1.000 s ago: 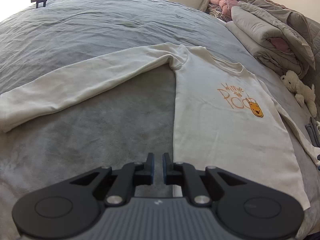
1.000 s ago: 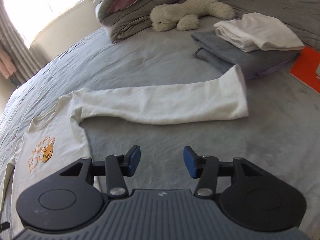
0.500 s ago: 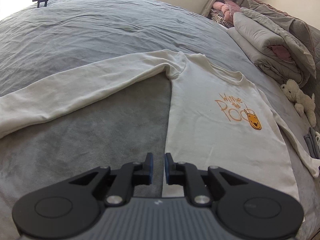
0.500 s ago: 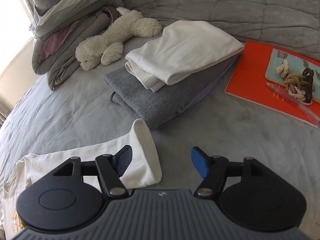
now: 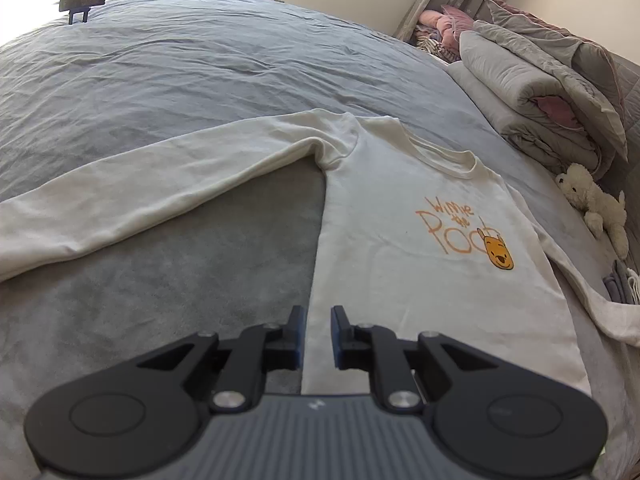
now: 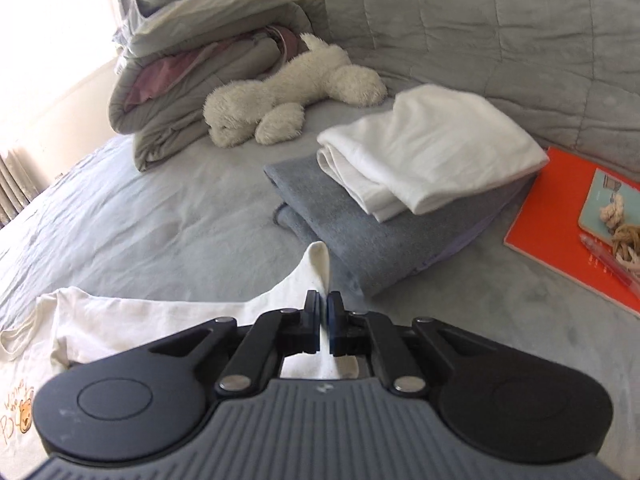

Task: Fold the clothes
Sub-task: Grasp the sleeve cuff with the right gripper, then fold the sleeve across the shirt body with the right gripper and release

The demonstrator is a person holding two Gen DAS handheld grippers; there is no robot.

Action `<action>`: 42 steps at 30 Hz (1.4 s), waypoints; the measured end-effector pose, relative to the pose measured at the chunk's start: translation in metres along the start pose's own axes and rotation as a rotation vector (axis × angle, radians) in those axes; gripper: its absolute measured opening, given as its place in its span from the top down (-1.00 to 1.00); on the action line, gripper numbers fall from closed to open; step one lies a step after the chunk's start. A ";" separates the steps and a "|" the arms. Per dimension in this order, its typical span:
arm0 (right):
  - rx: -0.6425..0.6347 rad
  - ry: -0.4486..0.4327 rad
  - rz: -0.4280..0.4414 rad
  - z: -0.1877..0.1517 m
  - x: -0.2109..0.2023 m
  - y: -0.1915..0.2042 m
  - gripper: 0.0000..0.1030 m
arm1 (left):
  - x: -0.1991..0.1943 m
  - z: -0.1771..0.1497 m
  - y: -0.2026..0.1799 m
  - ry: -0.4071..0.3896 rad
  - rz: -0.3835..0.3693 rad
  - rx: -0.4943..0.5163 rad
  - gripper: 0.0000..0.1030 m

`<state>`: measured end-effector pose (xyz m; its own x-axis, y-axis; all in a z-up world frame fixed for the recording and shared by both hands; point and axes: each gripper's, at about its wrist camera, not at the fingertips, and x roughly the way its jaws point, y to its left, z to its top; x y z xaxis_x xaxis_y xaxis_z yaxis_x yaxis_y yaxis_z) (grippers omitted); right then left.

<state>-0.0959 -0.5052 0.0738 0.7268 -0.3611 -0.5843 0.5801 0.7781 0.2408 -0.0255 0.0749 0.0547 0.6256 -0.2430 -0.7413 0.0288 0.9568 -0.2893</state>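
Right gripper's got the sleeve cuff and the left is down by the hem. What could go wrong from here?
1. The right gripper pinches the sleeve only near its cuff edge, so the fabric may slip out when pulled across.
2. That cuff sits right beside the folded grey and white stack; a careless swing could knock it.
3. The left gripper is open over the cream shirt side edge, holding nothing, so the body may drag and wrinkle during the fold.

Cream long-sleeved shirt spread flat on bed.
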 end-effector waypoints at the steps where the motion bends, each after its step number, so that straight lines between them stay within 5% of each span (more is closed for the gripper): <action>1: -0.019 -0.020 0.004 0.001 -0.004 0.005 0.90 | 0.000 0.000 0.000 -0.003 0.000 0.000 0.73; 5: -0.066 -0.076 -0.073 0.007 -0.004 0.019 0.90 | 0.002 0.000 -0.006 -0.009 0.006 0.024 0.73; 10: -0.120 -0.274 -0.044 0.041 -0.036 0.038 0.91 | 0.008 0.002 -0.012 0.003 0.001 0.041 0.73; 23: -0.141 -0.143 -0.198 0.059 0.052 0.018 0.91 | 0.031 -0.001 -0.028 0.044 -0.003 0.127 0.64; 31: -0.160 -0.133 -0.064 0.056 0.051 0.059 0.91 | 0.034 0.003 -0.034 0.044 -0.033 0.133 0.36; 42: -0.102 -0.156 0.315 0.049 -0.019 0.182 0.90 | 0.026 0.025 0.007 0.070 -0.095 -0.066 0.36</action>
<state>0.0137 -0.3824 0.1669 0.9160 -0.1631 -0.3665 0.2846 0.9081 0.3072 0.0109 0.0792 0.0488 0.5665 -0.3448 -0.7484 0.0325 0.9169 -0.3978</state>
